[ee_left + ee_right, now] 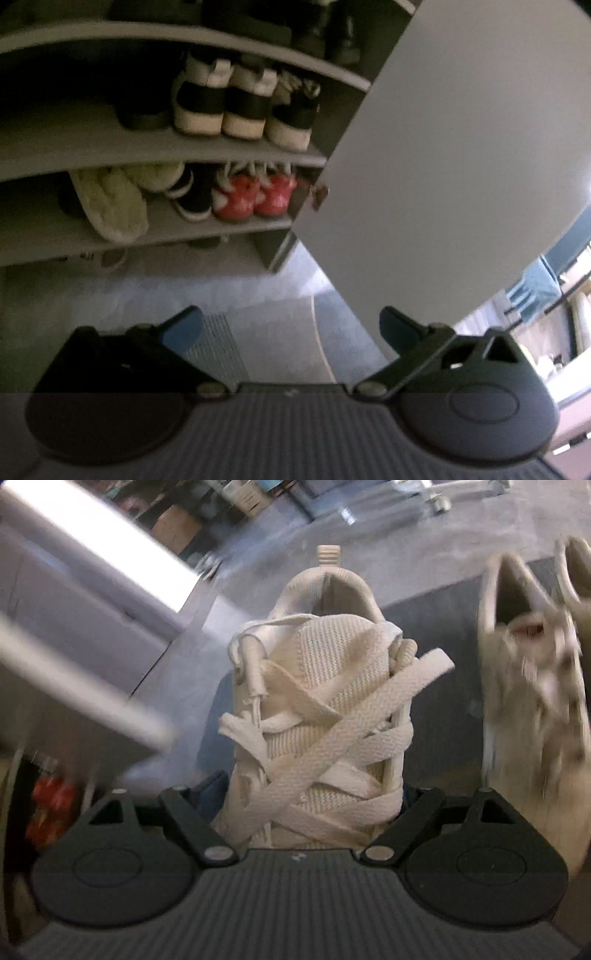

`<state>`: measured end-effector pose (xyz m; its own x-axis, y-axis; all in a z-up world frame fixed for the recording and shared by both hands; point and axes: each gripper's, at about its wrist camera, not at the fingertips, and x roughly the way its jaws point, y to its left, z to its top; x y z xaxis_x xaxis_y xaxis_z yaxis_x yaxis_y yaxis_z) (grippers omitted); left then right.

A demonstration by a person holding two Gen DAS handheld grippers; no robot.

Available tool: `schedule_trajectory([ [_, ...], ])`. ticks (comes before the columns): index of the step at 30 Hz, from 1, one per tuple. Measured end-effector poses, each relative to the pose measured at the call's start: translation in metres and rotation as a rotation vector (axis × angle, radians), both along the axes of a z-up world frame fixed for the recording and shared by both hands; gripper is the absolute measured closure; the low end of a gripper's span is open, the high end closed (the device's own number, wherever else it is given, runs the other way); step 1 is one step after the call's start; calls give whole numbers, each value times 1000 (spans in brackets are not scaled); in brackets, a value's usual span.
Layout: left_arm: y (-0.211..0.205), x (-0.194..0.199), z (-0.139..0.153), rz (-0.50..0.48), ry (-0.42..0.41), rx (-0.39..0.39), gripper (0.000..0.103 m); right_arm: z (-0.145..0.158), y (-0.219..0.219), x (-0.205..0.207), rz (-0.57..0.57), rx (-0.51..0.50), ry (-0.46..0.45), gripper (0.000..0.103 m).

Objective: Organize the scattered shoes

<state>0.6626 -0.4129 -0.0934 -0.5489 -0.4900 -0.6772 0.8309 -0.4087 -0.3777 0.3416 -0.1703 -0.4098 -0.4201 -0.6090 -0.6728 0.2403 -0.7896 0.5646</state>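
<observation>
In the right wrist view a cream knit sneaker (325, 701) with wide loose laces fills the middle, heel away from the camera. My right gripper (310, 794) is shut on its forefoot, one blue pad on each side. The sneaker looks sharp while the floor behind is smeared. A second cream shoe (532, 701) shows blurred at the right. My left gripper (290, 328) is open and holds nothing, its blue fingertips (181, 328) above the grey floor. It faces the shoe rack (166, 147).
The rack holds black-and-white sneakers (221, 107) on the middle shelf. Red sneakers (255, 195) and pale fuzzy slippers (110, 203) sit on the shelf below. A white cabinet door (443, 166) stands open at the right of the rack. Red shoes (48, 808) show at the far left.
</observation>
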Motion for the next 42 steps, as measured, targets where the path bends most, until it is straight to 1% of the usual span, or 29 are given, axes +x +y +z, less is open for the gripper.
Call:
schedule_trajectory([
  [1, -2, -2, 1, 7, 0, -13, 0, 4, -9, 10, 44, 19, 17, 15],
  [2, -4, -4, 2, 14, 0, -18, 0, 13, -27, 32, 142, 71, 61, 15],
  [3, -7, -5, 2, 22, 0, -19, 0, 18, -40, 48, 200, 109, 88, 15],
  [4, -10, -6, 3, 31, 0, -19, 0, 20, -47, 57, 221, 120, 95, 15],
  [5, -13, -7, 3, 39, 5, -16, 0, 20, -53, 68, 239, 123, 93, 15],
  [7, -20, -7, 4, 51, 16, -5, 0, 13, -67, 105, 313, 101, 48, 15],
  [8, -23, -5, 4, 57, 21, -4, 0, 14, -69, 110, 320, 102, 45, 15],
  [9, -26, -4, 5, 65, 21, -7, 0, 7, -74, 124, 358, 115, 39, 15],
  [12, -37, 3, 3, 98, 16, -12, 0, -17, -89, 173, 504, 220, 63, 15],
  [14, -43, 8, 1, 122, 22, -3, 0, -38, -91, 201, 593, 294, 82, 15],
  [16, -48, 11, 0, 135, 21, -4, 0, -63, -89, 227, 687, 396, 111, 15],
  [18, -54, 13, 0, 144, 18, -6, 0, -79, -81, 242, 737, 466, 135, 14],
  [20, -58, 14, -1, 153, 25, 3, 0, -96, -75, 249, 797, 567, 130, 12],
  [23, -63, 13, -1, 156, 50, 29, 0, -88, -66, 250, 826, 564, 128, 15],
  [25, -64, 13, 2, 148, 70, 30, 0, -69, -61, 248, 797, 583, 106, 15],
  [27, -65, 12, 5, 144, 64, 2, 0, -41, -52, 243, 768, 565, 62, 15],
  [28, -66, 12, 5, 142, 62, -4, 0, -36, -50, 242, 765, 561, 52, 15],
  [30, -70, 13, 6, 137, 54, -9, 0, -14, -40, 239, 768, 553, 67, 15],
  [32, -73, 14, 6, 147, 49, -16, 0, 13, -40, 233, 776, 560, 193, 16],
  [33, -75, 15, 6, 152, 46, -22, 0, 24, -39, 227, 771, 584, 275, 20],
  [34, -76, 15, 6, 154, 42, -28, 0, 26, -42, 219, 776, 626, 333, 26],
  [35, -77, 15, 6, 154, 36, -35, 0, 28, -45, 209, 782, 671, 389, 26],
  [36, -79, 14, 5, 157, 29, -37, 0, 18, -49, 201, 828, 735, 398, 27],
  [37, -80, 14, 4, 160, 23, -35, 0, 7, -54, 194, 877, 802, 401, 38],
  [38, -82, 13, 2, 163, 17, -33, 0, -4, -58, 186, 927, 869, 404, 42],
  [39, -83, 14, 1, 168, 18, -25, 0, -18, -59, 179, 960, 912, 383, 42],
  [41, -85, 16, -1, 175, 29, -6, 0, -46, -60, 167, 1020, 992, 334, 47],
  [42, -85, 16, -1, 175, 32, -6, 0, -52, -60, 163, 1026, 976, 306, 49],
])
